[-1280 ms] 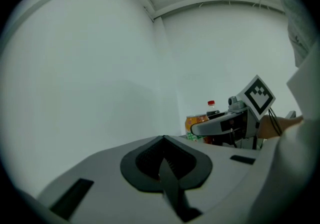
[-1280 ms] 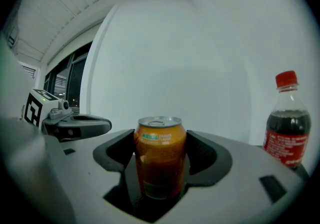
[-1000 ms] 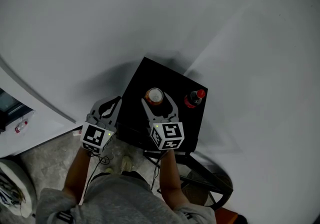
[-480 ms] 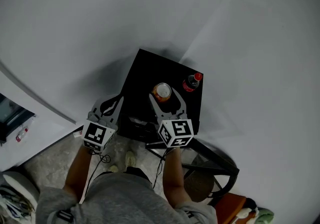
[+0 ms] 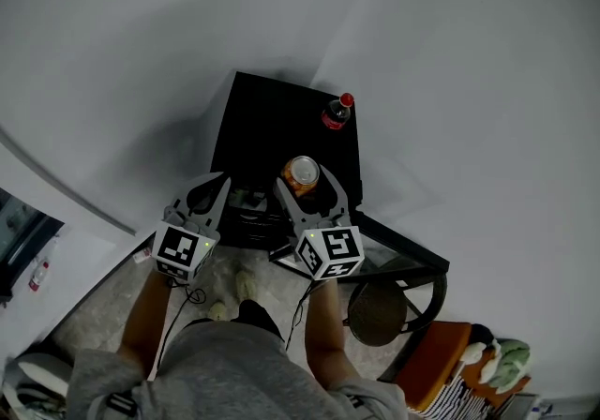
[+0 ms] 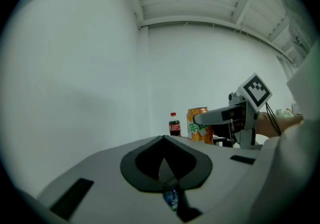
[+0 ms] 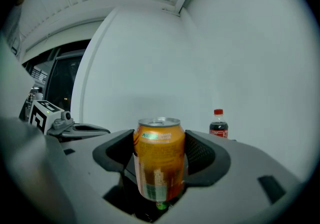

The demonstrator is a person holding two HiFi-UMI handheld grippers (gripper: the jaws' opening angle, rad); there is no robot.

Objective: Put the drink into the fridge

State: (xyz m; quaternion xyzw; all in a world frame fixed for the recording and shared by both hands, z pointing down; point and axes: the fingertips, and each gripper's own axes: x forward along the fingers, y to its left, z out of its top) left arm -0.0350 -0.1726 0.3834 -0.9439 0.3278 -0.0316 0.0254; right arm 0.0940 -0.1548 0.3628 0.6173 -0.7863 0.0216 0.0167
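Note:
An orange drink can (image 5: 302, 174) stands upright between the fingers of my right gripper (image 5: 306, 186), which is shut on it above the near edge of the black table (image 5: 267, 123). The right gripper view shows the can (image 7: 160, 160) filling the space between both pads. A small cola bottle (image 5: 336, 113) with a red cap stands at the table's far right corner, and shows again as the bottle (image 7: 218, 129) beyond the can. My left gripper (image 5: 208, 195) hangs to the left of the table's near edge, shut with nothing in it; its tips (image 6: 163, 139) meet.
White walls close off the corner behind the table. A dark round stool (image 5: 375, 313) with a black frame stands at the lower right, next to an orange cushion (image 5: 441, 367). A white ledge (image 5: 56, 249) runs along the left. Speckled floor lies under my feet.
The right gripper has come back toward me with the can in it, from the middle of the table to its near edge. The cola bottle stays put. The left gripper barely moved.

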